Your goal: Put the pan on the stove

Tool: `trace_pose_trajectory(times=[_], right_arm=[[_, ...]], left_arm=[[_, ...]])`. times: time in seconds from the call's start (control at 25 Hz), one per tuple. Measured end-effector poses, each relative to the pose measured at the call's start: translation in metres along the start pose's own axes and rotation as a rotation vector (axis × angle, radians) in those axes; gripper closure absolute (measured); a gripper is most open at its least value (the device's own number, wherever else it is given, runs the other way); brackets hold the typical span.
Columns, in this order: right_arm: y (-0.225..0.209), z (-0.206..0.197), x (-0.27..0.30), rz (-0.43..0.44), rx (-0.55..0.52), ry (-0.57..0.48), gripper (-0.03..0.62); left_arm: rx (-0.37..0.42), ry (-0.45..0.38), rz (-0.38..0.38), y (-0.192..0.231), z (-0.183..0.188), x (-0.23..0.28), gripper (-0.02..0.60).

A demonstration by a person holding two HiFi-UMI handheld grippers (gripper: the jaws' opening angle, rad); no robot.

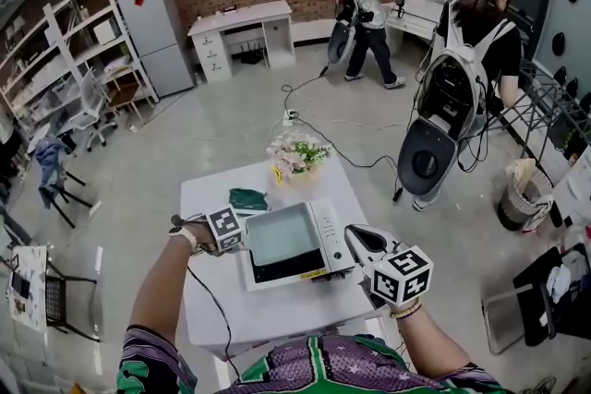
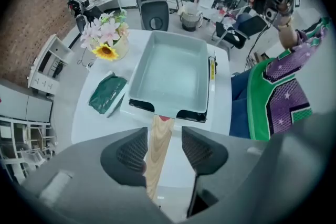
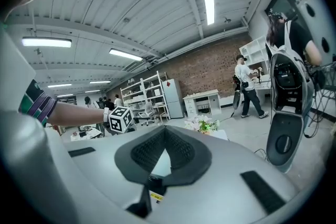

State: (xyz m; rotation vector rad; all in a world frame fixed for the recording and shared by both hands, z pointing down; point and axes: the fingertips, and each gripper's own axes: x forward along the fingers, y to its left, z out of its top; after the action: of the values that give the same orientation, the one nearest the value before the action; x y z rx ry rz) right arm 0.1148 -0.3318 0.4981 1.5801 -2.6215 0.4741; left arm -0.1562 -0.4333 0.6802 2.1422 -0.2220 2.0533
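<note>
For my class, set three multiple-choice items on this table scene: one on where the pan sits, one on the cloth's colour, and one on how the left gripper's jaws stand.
1. Where does the pan sit?
A on a chair
B on the stove
C on the floor

2. What colour is the folded cloth on the table?
A red
B yellow
C green

3. How do the jaws of the left gripper stand?
A open, either side of the pan's wooden handle
B shut on the cloth
C shut on the pan's rim

Answers:
1 B: the stove's black top shows under the pan's near edge.
2 C: the cloth is dark green, lying beside the stove.
3 A: the pads stand apart with the handle running between them.
</note>
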Motion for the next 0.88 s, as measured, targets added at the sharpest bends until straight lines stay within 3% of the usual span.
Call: trace_pose_trajectory(times=[0.36,0.68,0.88], right_arm=[[0.023,0.017,-0.004,0.002,-0.017,-0.019,0.593],[0.05,0.027,-0.008,0.003,-0.038,-0.009,0.594],[0.067,0.03,-0.01,-0.009,-0.042,-0.003,0.594]], left_arm=[[-0.068,-0.135,0.012,-0.017,-0.011,-0.022,0.376],[-0.148,-0.382,-0.047,-0.048,-0.009,-0.048,0.379],[-0.172,-0.441,0.003,-0.063,-0.025,-0.057,0.381]])
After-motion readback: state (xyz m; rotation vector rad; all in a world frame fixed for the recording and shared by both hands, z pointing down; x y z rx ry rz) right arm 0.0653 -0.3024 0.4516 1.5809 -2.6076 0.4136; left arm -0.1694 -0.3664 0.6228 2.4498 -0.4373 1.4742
